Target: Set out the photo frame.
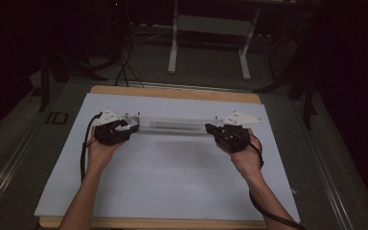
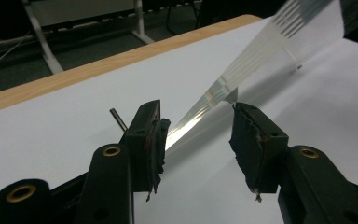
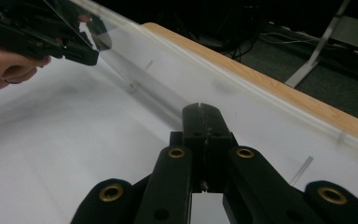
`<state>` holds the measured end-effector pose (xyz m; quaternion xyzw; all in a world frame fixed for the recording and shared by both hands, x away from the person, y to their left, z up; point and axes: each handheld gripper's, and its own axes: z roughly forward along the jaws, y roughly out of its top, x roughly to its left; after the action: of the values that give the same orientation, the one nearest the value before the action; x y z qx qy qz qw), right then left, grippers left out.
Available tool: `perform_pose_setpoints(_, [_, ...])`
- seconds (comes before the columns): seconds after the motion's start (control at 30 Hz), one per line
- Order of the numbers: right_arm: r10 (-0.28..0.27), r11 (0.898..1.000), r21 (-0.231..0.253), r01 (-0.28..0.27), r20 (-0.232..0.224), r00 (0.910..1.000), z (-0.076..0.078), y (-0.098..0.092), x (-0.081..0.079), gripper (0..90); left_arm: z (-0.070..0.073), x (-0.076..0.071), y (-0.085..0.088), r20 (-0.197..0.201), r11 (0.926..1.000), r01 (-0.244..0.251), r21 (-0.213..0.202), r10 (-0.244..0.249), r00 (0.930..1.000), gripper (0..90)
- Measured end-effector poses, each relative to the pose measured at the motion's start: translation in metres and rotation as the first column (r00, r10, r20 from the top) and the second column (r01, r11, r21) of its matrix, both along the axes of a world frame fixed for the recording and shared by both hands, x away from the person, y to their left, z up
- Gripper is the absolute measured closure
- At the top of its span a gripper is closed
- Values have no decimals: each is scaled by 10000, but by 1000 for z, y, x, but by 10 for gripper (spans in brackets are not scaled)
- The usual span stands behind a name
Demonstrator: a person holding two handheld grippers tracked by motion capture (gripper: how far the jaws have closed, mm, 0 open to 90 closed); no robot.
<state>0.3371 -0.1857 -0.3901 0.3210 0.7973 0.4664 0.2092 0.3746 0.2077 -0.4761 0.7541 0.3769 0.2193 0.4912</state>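
Clear sheet [image 1: 172, 124] stretched between both: right gripper [image 3: 200, 112] fingers clamped on its end, left gripper [image 2: 196, 135] fingers apart around the other end; next, judging by this, left must close w/o slipping

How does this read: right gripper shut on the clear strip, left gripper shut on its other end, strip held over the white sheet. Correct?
One thing is wrong. The left gripper is open, not shut: the left gripper view shows its jaws standing apart with the end of the strip between them. The right gripper is shut on the strip, over the white sheet.
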Motion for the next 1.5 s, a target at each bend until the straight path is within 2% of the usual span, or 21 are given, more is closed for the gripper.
perform_pose_setpoints(0.17, [-384, 9993, -13, 384, -189, 9991, -10, -13, 6, 900, 2, 3, 0, -74, 9999, 7, 103, -6, 10000, 540])
perform_pose_setpoints(0.27, [-598, 9982, -27, 598, -271, 9978, -17, -23, 9, 889, 3, 4, 0, -121, 10000, -59, 12, 59, 9999, 541])
perform_pose_setpoints(0.43, [-1326, 9904, -428, 1313, -281, 9908, -31, -41, 16, 829, 4, 7, 1, -208, 9998, -132, -139, 129, 9997, 540])
perform_pose_setpoints(0.5, [-1567, 9870, -432, 1551, -361, 9870, -37, -48, 20, 783, 4, 8, 1, -240, 9998, -163, -147, 160, 9996, 540])
perform_pose_setpoints(0.57, [-1725, 9847, -323, 1713, -421, 9841, -42, -54, 24, 694, 4, 9, 1, -235, 9996, -174, -200, 169, 9996, 540])
perform_pose_setpoints(0.73, [-2072, 9782, -241, 2062, -527, 9769, -52, -65, 35, 595, 4, 10, 1, -236, 9993, -195, -307, 188, 9995, 541])
perform_pose_setpoints(0.83, [-1669, 9859, 8, 1670, -350, 9853, -57, -67, 42, 557, 4, 10, 2, -246, 9992, -177, -346, 169, 9996, 541])
perform_pose_setpoints(1.0, [-1249, 9922, -23, 1249, -45, 9922, -64, -63, 55, 528, 5, 12, 2, -293, 9993, -166, -329, 156, 9994, 541])
perform_pose_setpoints(1.1, [-1198, 9926, 208, 1199, -75, 9928, -66, -61, 63, 502, 5, 12, 2, -285, 9992, -171, -354, 161, 9995, 541])
perform_pose_setpoints(1.2, [-895, 9946, 494, 909, -282, 9956, -69, -61, 71, 487, 5, 13, 1, -255, 9985, -294, -454, 283, 9993, 542])
perform_pose_setpoints(1.33, [-608, 9965, 571, 618, -193, 9980, -74, -59, 77, 484, 4, 15, 2, -254, 9981, -315, -535, 302, 9992, 541])
perform_pose_setpoints(1.5, [-541, 9958, 735, 541, -15, 9985, -79, -55, 79, 497, 4, 17, 1, -197, 9980, -368, -513, 359, 9992, 540])
